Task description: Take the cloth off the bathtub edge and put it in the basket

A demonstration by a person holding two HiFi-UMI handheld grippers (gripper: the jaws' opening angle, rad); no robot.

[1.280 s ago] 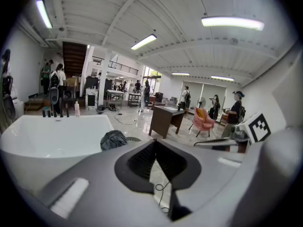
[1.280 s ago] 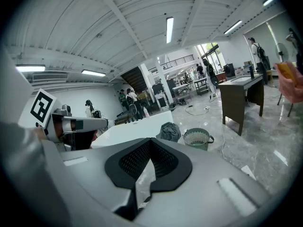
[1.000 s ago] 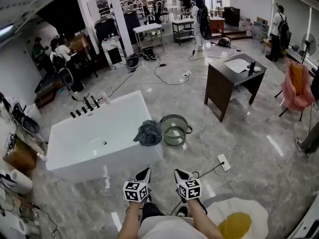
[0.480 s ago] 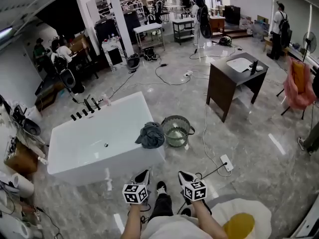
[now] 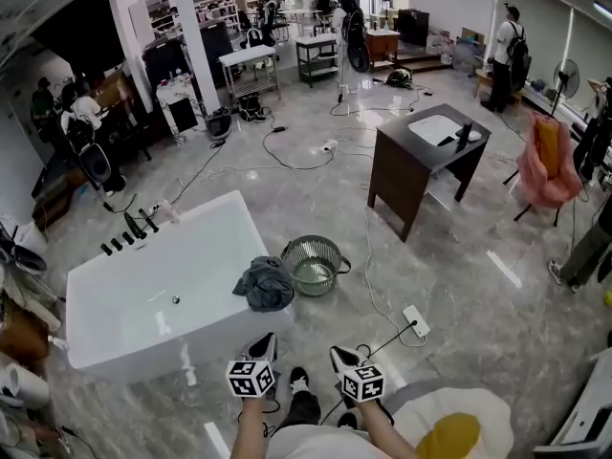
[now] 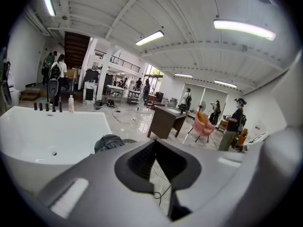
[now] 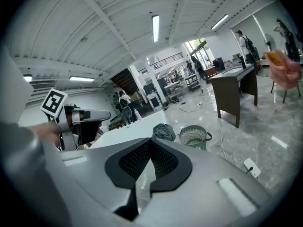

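The cloth, a crumpled grey heap, sits on the corner of the white bathtub, on the edge nearest the basket. The basket is round and greenish with a dark handle. It stands on the floor just beside that corner; I cannot tell whether cloth and basket touch.

The head view looks down into the basket, but its inside is too small for me to read. The left gripper view shows the cloth above the tub rim and hides nearly all of the basket behind it. The right gripper view shows cloth and basket side by side, clear of each other.

Both tools hang low in the head view, well apart from the tub. My left hand-held gripper has its jaws pressed together with nothing between them. My right hand-held gripper is closed the same way, also empty. Only the right gripper view catches the left tool from the side, with its marker cube. My forearms are cut off by the frame's bottom edge.

A power strip lies on the floor right of the basket, and a dark bench stands beyond.
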